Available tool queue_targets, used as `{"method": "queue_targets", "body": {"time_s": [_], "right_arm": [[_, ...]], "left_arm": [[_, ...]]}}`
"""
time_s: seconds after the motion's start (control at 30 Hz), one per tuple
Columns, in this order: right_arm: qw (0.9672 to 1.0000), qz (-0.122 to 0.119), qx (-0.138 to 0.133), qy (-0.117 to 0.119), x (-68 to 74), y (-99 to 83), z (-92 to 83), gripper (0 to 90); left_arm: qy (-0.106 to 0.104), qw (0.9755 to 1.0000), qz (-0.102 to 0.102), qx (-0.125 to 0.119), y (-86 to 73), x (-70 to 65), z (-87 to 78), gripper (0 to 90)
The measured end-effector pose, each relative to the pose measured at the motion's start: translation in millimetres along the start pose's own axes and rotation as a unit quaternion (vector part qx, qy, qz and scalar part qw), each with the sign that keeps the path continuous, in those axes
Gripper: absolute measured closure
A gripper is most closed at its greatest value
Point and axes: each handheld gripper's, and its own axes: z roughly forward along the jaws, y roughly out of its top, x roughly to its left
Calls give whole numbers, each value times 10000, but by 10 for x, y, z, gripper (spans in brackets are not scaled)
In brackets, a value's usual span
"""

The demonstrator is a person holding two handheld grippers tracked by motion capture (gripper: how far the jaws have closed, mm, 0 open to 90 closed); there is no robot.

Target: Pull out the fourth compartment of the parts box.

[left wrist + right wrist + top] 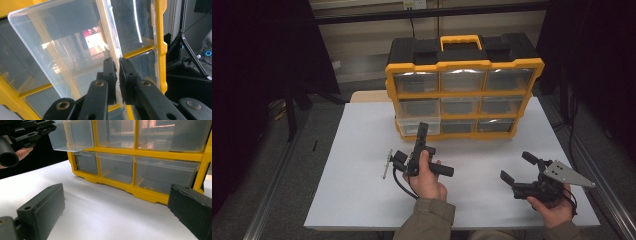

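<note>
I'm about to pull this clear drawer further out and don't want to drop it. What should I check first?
1. Left tool shut on the clear drawer's front wall: ok.
2. Drawer partly out of the yellow organizer: ok.
3. Right tool open, apart from the drawer: ok.
4. Free space on the white table before the organizer: ok.
5. Drawer contents: cannot tell.

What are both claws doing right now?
Left claw: shut on the clear drawer.
Right claw: open, holding nothing.
</note>
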Motion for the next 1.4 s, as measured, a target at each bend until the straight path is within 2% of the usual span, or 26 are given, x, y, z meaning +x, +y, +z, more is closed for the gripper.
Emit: {"method": "queue_targets", "body": {"time_s": [0.03,0.07,0.1,0.23,0.33,0.63,0.73,0.77,0.9,0.97,1.03,1.07,1.1,1.13,1.3,1.33,1.37,1.4], "right_arm": [[10000,-10,2,9,0,0,0,8],[10000,-6,-3,2,1,0,-1,9],[10000,-5,1,13,1,1,-1,9],[10000,5,3,7,5,0,2,9],[10000,32,-1,-10,7,0,3,9],[10000,-29,29,6,3,-5,5,9],[10000,-1,17,8,8,-6,11,9],[10000,5,19,7,10,-6,10,9],[10000,15,38,20,12,-7,10,9],[10000,7,45,6,13,-5,7,9],[10000,14,33,20,12,-6,10,9],[10000,18,37,18,11,-6,11,9],[10000,13,43,24,10,-7,12,9],[10000,3,45,32,9,-8,11,9],[10000,1,41,34,10,-8,11,9],[10000,-7,52,39,8,-8,9,9],[10000,14,40,27,11,-7,12,9],[10000,-14,52,45,8,-8,10,9]], "left_arm": [[-21,9999,-100,-42,0,-12,-6,844],[-11,10000,-2,-2,2,-6,-10,844],[-35,9999,-90,-39,5,-10,-6,843],[-56,10000,34,52,12,6,-20,842],[-67,10000,-21,11,16,-3,-21,842],[3,9999,129,87,24,1,-42,841],[-51,9999,99,77,25,-2,-43,841],[-1,9998,167,127,26,0,-48,840],[-23,9998,166,120,26,2,-47,835],[2,9996,251,160,25,19,-52,831],[15,9995,248,171,15,35,-58,798],[51,9992,327,240,15,53,-66,789],[24,9993,287,218,9,60,-65,787],[86,9990,337,278,8,68,-72,774],[96,9982,465,365,18,86,-89,705],[108,9965,659,502,36,102,-104,683],[89,9969,672,405,40,101,-94,660],[97,9966,681,446,43,92,-94,643]]}}
